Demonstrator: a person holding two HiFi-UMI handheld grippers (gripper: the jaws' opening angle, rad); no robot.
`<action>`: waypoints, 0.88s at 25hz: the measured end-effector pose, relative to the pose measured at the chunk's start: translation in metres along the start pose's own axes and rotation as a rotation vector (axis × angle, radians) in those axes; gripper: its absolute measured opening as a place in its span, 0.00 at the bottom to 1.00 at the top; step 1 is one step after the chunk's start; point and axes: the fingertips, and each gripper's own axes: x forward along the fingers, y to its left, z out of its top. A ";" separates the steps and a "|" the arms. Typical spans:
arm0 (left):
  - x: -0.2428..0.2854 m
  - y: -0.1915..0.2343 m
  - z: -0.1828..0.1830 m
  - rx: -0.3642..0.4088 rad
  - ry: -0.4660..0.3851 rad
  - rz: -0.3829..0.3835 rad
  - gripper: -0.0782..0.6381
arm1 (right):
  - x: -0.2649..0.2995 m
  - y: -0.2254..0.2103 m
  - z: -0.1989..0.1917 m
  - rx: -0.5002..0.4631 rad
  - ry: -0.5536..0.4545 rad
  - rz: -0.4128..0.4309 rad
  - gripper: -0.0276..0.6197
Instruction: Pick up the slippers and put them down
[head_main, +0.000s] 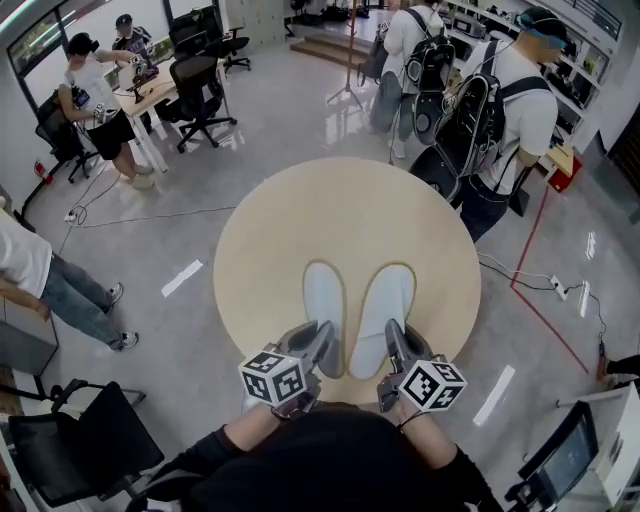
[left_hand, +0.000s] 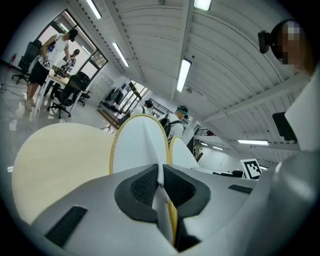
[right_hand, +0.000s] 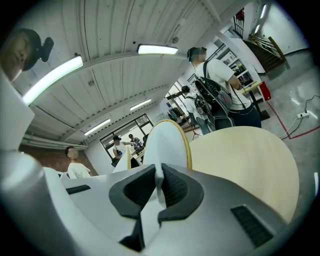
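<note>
Two white slippers with thin yellow edges hang side by side over the round beige table (head_main: 260, 240). My left gripper (head_main: 322, 345) is shut on the heel of the left slipper (head_main: 322, 296); in the left gripper view that left slipper (left_hand: 139, 145) rises from between the dark pads (left_hand: 145, 186). My right gripper (head_main: 393, 343) is shut on the heel of the right slipper (head_main: 386, 305); the right gripper view shows this right slipper (right_hand: 169, 145) pinched between the pads (right_hand: 172, 189). Both slippers point away from me, toes forward.
Two people with black backpacks (head_main: 470, 120) stand just beyond the table's far right edge. Office chairs (head_main: 195, 95) and a desk with people are at the far left. A person (head_main: 40, 275) stands at the left, a black chair (head_main: 75, 450) at the near left. Cables (head_main: 545, 285) lie on the floor at the right.
</note>
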 end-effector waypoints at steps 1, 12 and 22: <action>-0.001 -0.003 -0.001 -0.004 -0.014 0.002 0.16 | -0.003 -0.001 -0.001 0.006 0.003 0.006 0.09; -0.009 -0.031 -0.031 -0.083 -0.035 0.083 0.16 | -0.036 -0.016 -0.007 0.018 0.042 0.072 0.09; -0.032 -0.037 -0.064 -0.108 -0.028 0.187 0.16 | -0.048 -0.017 -0.040 0.072 0.118 0.145 0.09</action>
